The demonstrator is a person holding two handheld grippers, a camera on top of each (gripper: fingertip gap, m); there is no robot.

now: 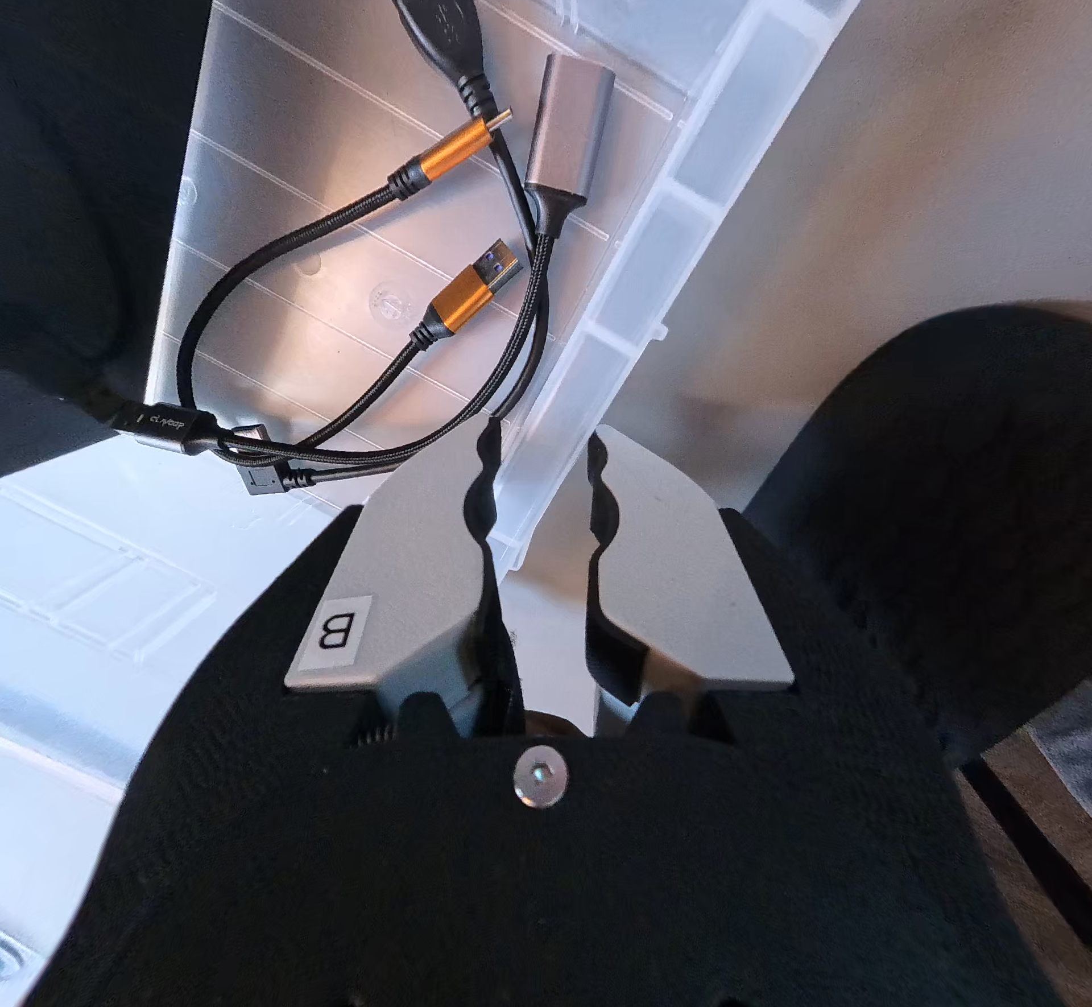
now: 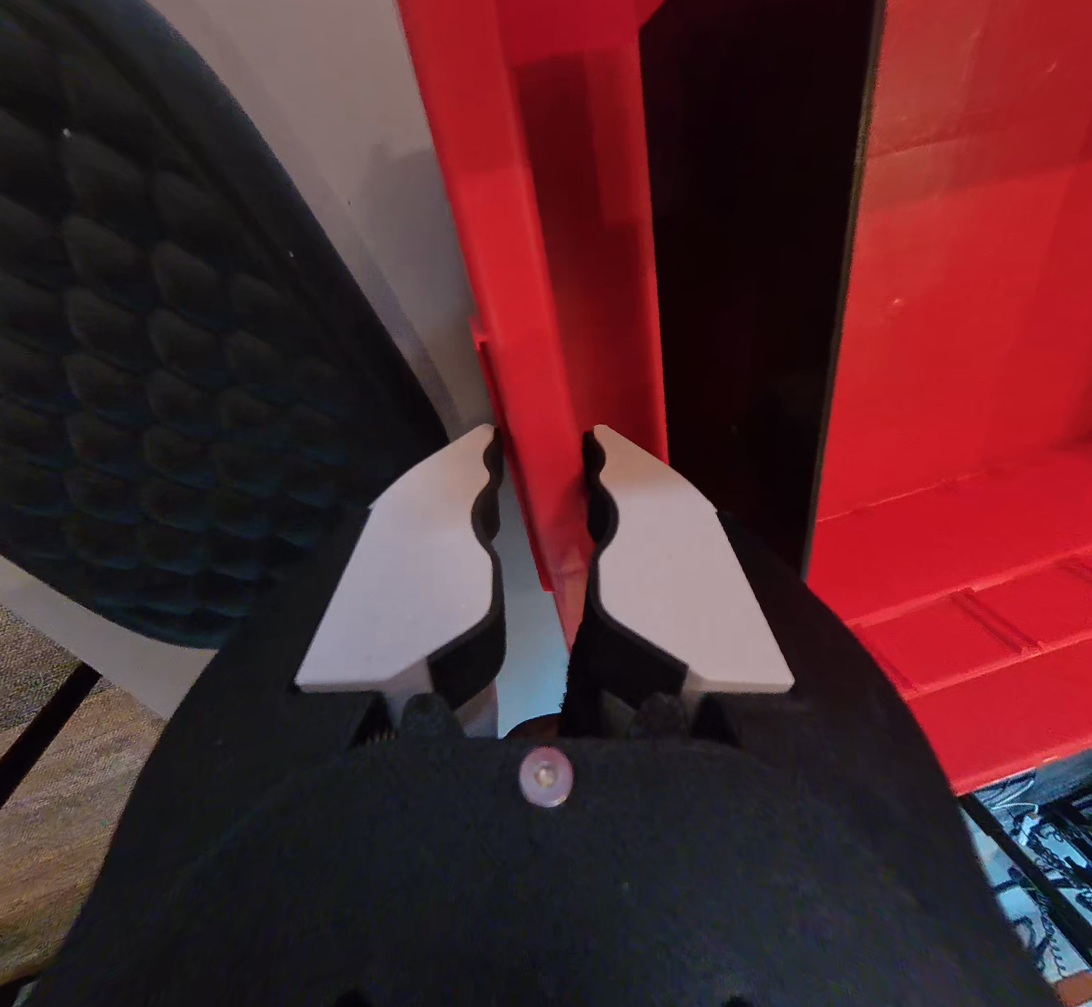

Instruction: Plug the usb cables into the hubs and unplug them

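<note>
A clear plastic tray [image 1: 679, 245] holds the cables. In it lie a black USB socket [image 1: 434, 3], a grey metal socket [image 1: 567, 121], an orange USB-C plug [image 1: 455, 145] and an orange USB-A plug [image 1: 473, 293], all unplugged. A black hub body [image 1: 165, 426] and a small grey plug [image 1: 260, 479] lie at the tray's left edge. My left gripper [image 1: 540, 435] is open and empty over the tray's near rim, short of the plugs. My right gripper [image 2: 542, 438] is open, and the corner of a red bin's wall [image 2: 532, 328] shows in its gap. No cables show in the right wrist view.
A black chair [image 1: 945, 506] stands right of the tray; it also shows in the right wrist view [image 2: 148, 328]. The red bin [image 2: 975, 328] has a black panel [image 2: 750, 269] inside it. A second clear tray [image 1: 88, 594] lies at lower left. A pale tabletop [image 1: 886, 180] lies beyond the tray. There is about 60 cm between the tips of the two grippers.
</note>
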